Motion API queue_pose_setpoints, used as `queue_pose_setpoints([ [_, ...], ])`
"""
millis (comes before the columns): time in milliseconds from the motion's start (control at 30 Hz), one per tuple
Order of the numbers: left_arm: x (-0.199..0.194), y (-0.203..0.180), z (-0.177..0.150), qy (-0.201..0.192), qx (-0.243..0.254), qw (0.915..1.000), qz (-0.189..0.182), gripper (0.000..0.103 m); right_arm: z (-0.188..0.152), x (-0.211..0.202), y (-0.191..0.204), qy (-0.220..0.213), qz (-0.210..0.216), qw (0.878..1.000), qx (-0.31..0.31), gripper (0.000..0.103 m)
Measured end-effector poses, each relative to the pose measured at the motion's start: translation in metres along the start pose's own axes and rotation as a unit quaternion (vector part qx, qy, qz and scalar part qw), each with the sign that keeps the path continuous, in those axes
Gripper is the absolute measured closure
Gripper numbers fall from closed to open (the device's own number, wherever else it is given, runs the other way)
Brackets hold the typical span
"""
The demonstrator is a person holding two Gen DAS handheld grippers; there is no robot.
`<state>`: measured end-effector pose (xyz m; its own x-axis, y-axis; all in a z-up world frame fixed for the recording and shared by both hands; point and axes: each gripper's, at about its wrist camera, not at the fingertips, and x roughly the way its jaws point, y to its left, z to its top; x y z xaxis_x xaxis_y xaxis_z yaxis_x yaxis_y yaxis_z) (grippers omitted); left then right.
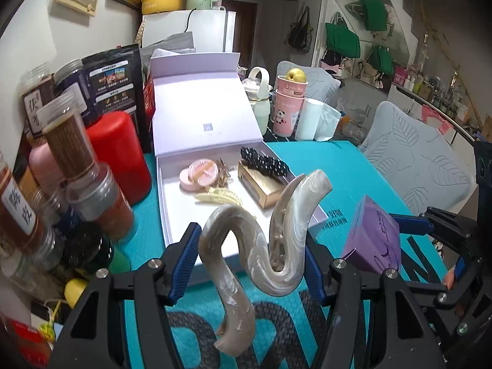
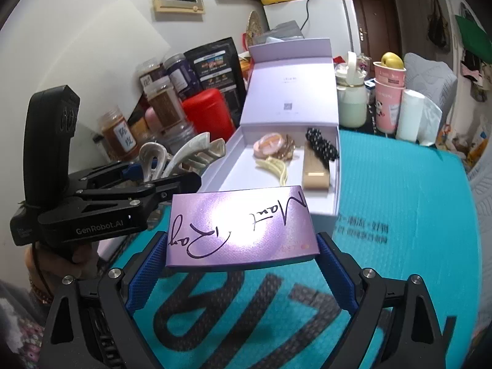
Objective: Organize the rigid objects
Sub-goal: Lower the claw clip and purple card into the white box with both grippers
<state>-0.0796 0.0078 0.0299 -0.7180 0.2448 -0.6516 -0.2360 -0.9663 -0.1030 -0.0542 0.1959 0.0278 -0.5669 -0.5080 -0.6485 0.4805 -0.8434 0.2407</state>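
Room: cluttered home corner, fridge and jars behind, teal mat on tabletop (image 2: 399,184).
Target box: open lilac gift box (image 1: 167,209) on the mat, lid propped up at the back; straight ahead of both claws and lower.
Box axis: long side runs away from the cameras, open end up.
Box contents: pink round case (image 1: 199,174), cream hair clip (image 1: 220,198), gold box (image 1: 261,189), black dotted clip (image 1: 264,161); near half of the floor bare.
Left claw (image 1: 250,243): partly closed, pads pressed on a marbled hair claw clip (image 1: 243,246), held clear of the mat.
Clip pose: S-curved, long axis roughly upright between the pads, upper arm leaning toward the box, lower tail hanging toward the camera.
Right claw (image 2: 241,252): clamped on the short ends of a purple lettered box (image 2: 241,227), lifted off the mat.
Purple box pose: long axis crosswise to the claw, flat face tilted up at the camera, far edge overlapping the gift box's near rim in view.
Nearer hand: hard to rank; left sits just beside the box's near left corner, right at the near edge.
Next move, judged: forward and down into the bare near floor; purple box probably needs turning to lie along the box axis.
Risk: two claws crowding one opening.
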Motion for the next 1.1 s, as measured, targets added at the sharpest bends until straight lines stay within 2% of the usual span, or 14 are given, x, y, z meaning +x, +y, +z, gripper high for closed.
queue_pose_setpoints([
  [433,0.03,0.012,0.049,-0.012,0.014,0.9998,-0.001,0.042,0.051,0.011,-0.02,-0.022,-0.011,0.999,-0.025,0.009],
  [733,0.05,0.018,0.08,-0.025,0.03,0.9992,0.003,0.042,0.084,0.022,-0.031,-0.041,-0.038,0.998,-0.036,0.009],
  [1100,0.086,0.031,0.088,-0.009,0.042,0.9991,0.0,0.042,0.104,0.056,-0.048,-0.033,-0.042,0.997,-0.049,0.009],
])
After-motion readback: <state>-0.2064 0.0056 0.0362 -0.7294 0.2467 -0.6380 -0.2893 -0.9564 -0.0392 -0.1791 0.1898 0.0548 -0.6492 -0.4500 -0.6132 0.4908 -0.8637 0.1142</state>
